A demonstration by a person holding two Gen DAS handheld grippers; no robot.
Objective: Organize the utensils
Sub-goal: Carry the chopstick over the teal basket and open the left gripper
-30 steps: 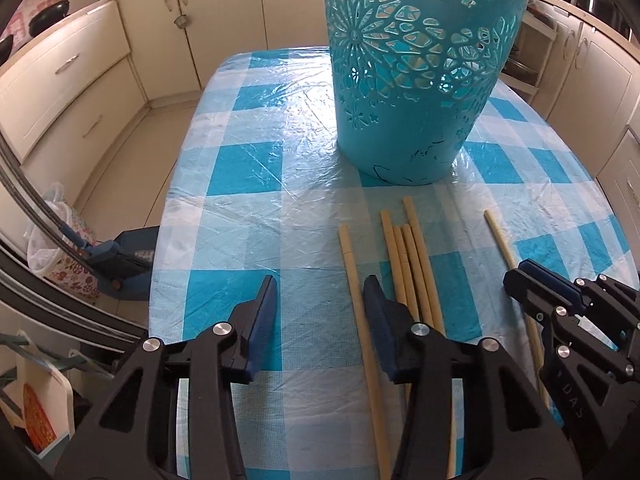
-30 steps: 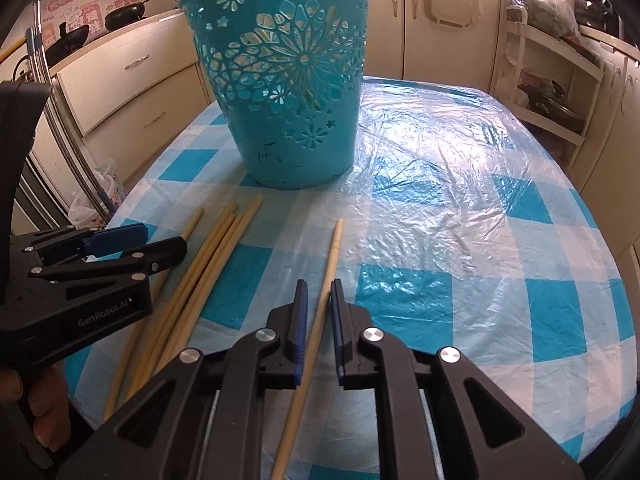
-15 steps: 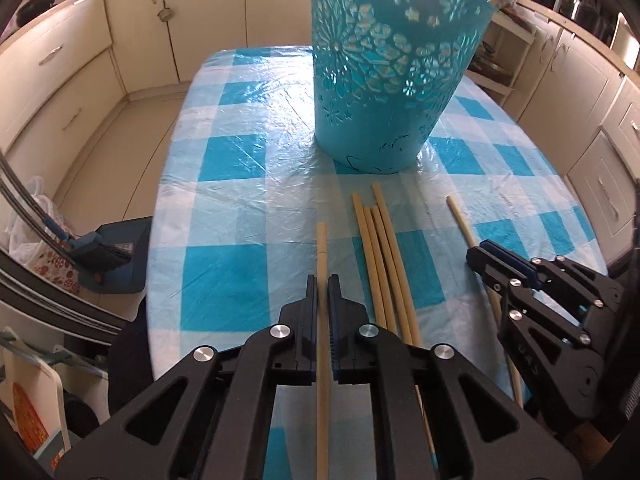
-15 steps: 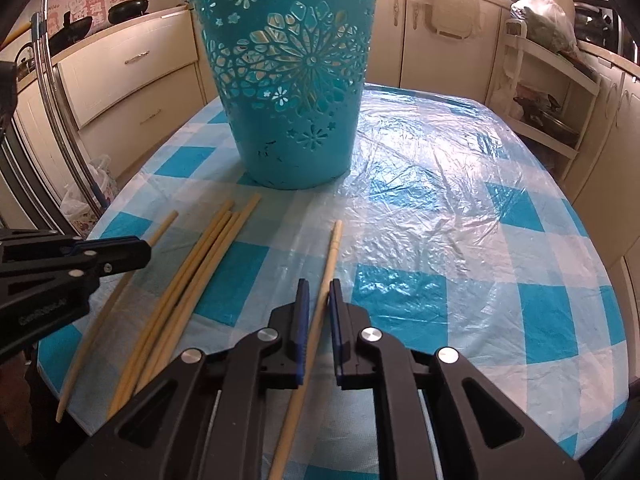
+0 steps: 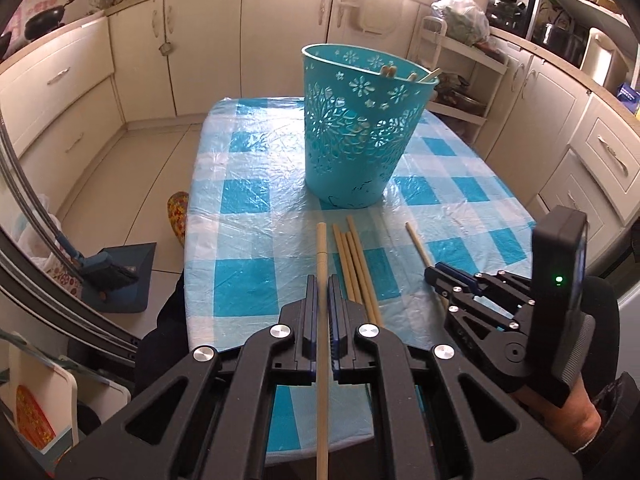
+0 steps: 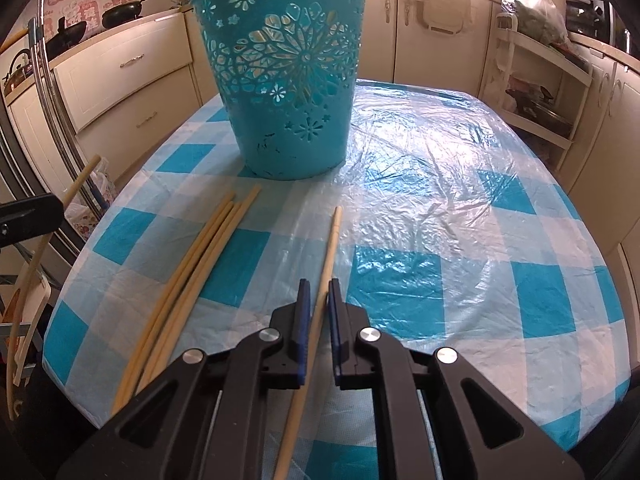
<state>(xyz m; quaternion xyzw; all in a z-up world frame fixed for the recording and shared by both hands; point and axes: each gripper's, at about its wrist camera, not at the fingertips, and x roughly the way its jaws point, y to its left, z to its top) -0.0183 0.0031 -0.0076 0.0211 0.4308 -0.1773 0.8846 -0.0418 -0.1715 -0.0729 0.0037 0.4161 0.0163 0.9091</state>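
Chopsticks of pale bamboo, long and round, are the task's things, and one of them, the left chopstick (image 5: 322,280), is clamped between the pads of the left gripper (image 5: 322,292), running forward past its fingertips and back beneath its black frame, with its far end raised clear of the blue-and-white checked tablecloth (image 5: 256,204) under clear plastic. Just to the right of that gripper, three loose chopsticks (image 5: 356,264) lie side by side on the cloth, pointing toward the turquoise plastic basket with cut-out flower patterns (image 5: 356,136), which stands upright ahead of both grippers and already has a few stick ends showing above its far rim. Further right, the right gripper (image 6: 318,304) is closed on the right chopstick (image 6: 330,248), whose far part lies along the cloth toward the basket; in the left wrist view this gripper sits low at the table's near edge, held by the person's hand (image 5: 568,412) in a dark sleeve. To the right of it the cloth is bare, crinkled and shiny.
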